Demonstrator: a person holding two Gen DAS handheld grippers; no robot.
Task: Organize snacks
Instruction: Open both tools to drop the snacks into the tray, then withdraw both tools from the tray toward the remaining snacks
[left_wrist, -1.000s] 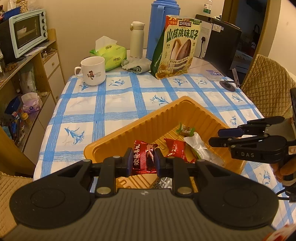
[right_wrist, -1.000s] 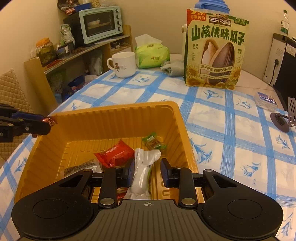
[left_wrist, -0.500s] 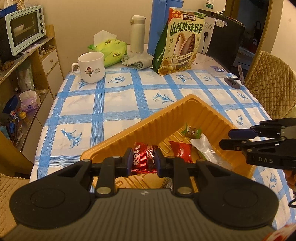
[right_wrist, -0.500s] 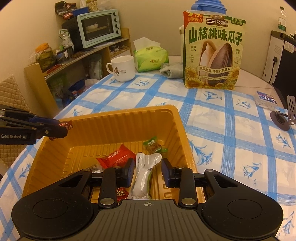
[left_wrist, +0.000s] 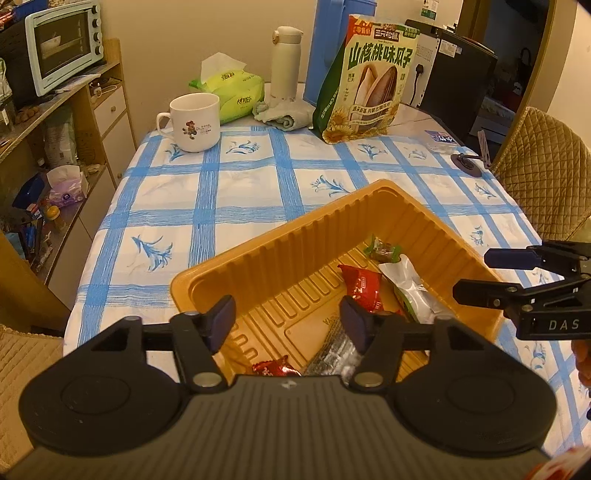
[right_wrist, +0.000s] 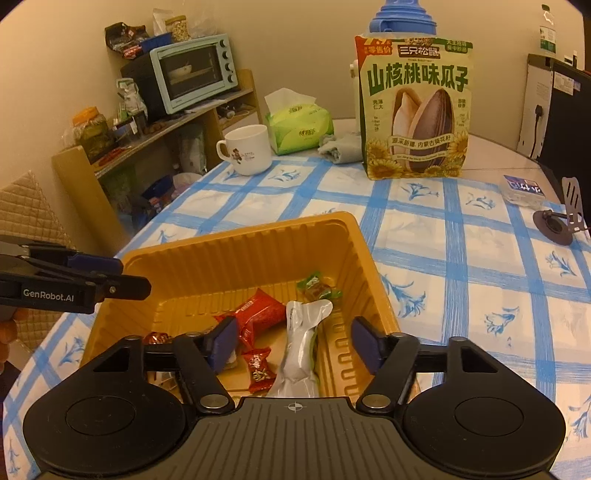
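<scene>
Drop step looks done: left hand-held gripper (left_wrist: 288, 323) and right hand-held gripper (right_wrist: 293, 343) jaws just opened, nothing between. Snacks lie in orange tray (right_wrist: 236, 254) on bench: red candy (right_wrist: 258, 371), white packet (right_wrist: 301, 354). Next, probably fetch sunflower seed bag (right_wrist: 415, 110); needs wide grip.

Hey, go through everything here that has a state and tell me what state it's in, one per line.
left gripper: jaws just opened, nothing between them
right gripper: jaws just opened, white packet below
orange tray: holds loose snacks
sunflower seed bag: upright, sealed
mug: upright
toaster oven: door shut
</scene>
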